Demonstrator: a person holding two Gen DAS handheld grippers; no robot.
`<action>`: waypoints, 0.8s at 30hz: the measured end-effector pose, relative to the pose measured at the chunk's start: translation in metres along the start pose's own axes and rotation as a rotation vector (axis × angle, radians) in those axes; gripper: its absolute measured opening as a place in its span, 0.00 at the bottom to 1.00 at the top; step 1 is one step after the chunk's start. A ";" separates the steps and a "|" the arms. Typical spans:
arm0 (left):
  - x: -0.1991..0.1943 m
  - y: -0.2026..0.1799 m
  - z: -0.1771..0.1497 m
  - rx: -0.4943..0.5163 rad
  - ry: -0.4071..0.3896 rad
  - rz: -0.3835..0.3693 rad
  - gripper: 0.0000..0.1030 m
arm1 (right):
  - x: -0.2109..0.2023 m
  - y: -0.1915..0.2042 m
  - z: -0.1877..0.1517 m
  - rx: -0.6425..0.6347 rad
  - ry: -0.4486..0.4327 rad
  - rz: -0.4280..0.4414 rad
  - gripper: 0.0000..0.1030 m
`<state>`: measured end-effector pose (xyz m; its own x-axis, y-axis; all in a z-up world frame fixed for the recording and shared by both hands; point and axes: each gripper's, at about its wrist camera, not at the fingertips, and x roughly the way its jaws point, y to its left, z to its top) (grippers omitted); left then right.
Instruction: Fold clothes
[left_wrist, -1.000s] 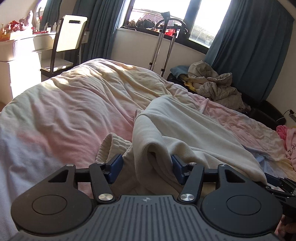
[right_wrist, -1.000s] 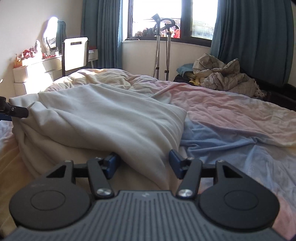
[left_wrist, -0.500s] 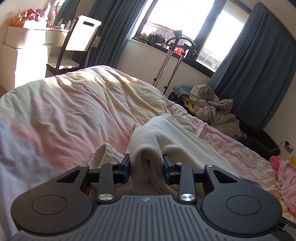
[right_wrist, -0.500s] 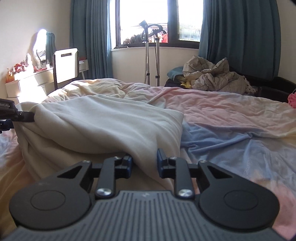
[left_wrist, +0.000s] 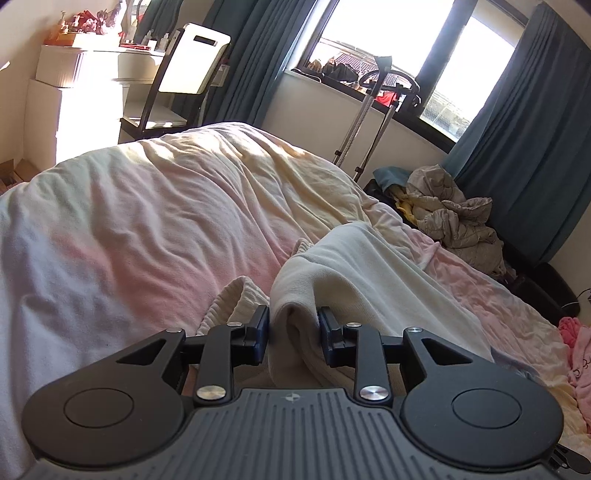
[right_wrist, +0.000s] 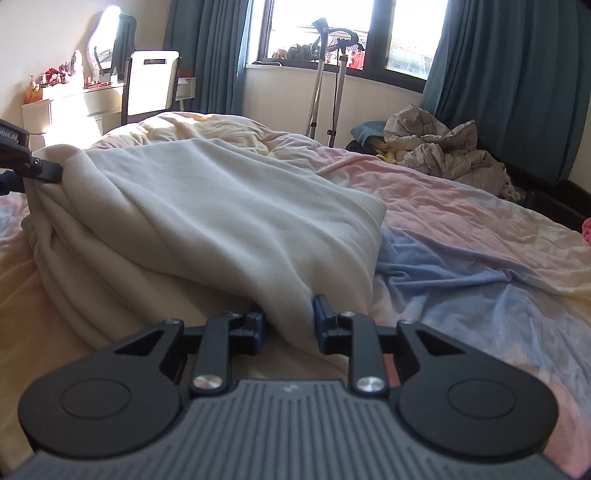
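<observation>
A cream sweatshirt lies bunched on the bed, with a ribbed cuff beside it at the left. My left gripper has a thick fold of its edge between the blue pads, which press on the cloth while the jaws ease slightly apart. In the right wrist view the sweatshirt spreads across the bed. My right gripper pinches its near corner the same way, its jaws also opening a little. The left gripper shows at the far left edge, holding the other corner raised.
The pink, yellow and blue bed cover fills the space around the sweatshirt. A white chair and a dresser stand back left. A steamer stand is by the window. A clothes pile lies right.
Both grippers went from wide open around the sweatshirt's edge to clamped on it. The left wrist view rolled, and both views moved slightly nearer the cloth.
</observation>
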<state>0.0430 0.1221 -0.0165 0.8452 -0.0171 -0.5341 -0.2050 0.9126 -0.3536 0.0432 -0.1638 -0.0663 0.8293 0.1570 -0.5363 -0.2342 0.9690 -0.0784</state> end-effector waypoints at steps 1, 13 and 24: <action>-0.001 -0.001 0.000 0.009 -0.001 0.005 0.40 | -0.001 -0.001 0.000 0.013 -0.001 0.004 0.28; 0.002 0.058 -0.018 -0.603 0.313 -0.102 0.71 | -0.009 -0.015 0.003 0.138 -0.003 0.030 0.32; 0.041 0.067 -0.054 -0.879 0.307 -0.211 0.68 | -0.016 -0.027 0.006 0.227 -0.011 0.062 0.34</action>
<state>0.0370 0.1608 -0.1031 0.7665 -0.3664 -0.5274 -0.4662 0.2473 -0.8494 0.0392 -0.1909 -0.0501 0.8227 0.2182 -0.5249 -0.1655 0.9753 0.1461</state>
